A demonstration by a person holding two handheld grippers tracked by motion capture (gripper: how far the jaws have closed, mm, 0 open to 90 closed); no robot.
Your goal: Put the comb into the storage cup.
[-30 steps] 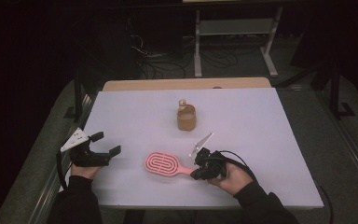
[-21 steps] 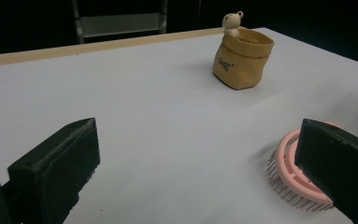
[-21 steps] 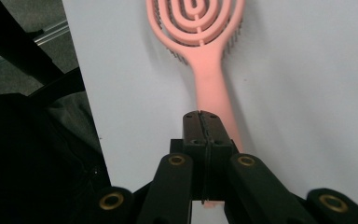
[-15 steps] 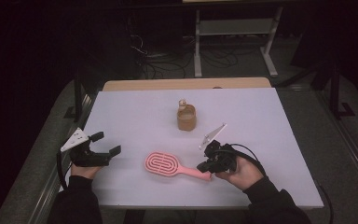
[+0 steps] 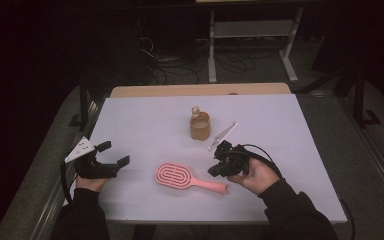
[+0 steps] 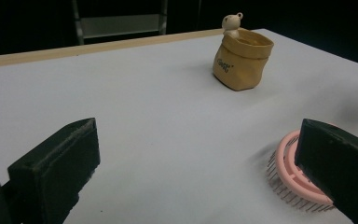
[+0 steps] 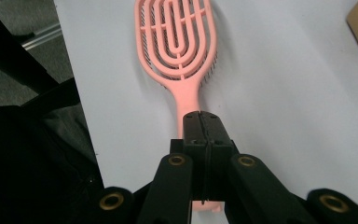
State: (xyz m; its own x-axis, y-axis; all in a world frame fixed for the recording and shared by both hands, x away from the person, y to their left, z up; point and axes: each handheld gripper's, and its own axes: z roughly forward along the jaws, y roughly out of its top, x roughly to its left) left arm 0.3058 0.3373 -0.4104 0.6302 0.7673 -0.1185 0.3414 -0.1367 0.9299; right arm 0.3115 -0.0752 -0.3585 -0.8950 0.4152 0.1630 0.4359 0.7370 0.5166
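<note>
- Compared with a second ago, the right gripper has drawn back to the right and risen off the hairbrush; it was down at the handle before. The brush lies where it did, and the left gripper has kept its place.
- The hairbrush lies flat on the white table, near the front edge and about midway between the two hands. Its long axis runs left to right, slightly slanted: the oval head points left and a little far, the handle end right and a little near.
- In the right gripper view the right jaws are pressed together with nothing between them, hovering above the handle, which runs on beneath them.
- The left jaws stand wide apart and empty at the table's left edge; the brush head lies just past the right-hand jaw.
- A tan pouch stands farther back.
</note>
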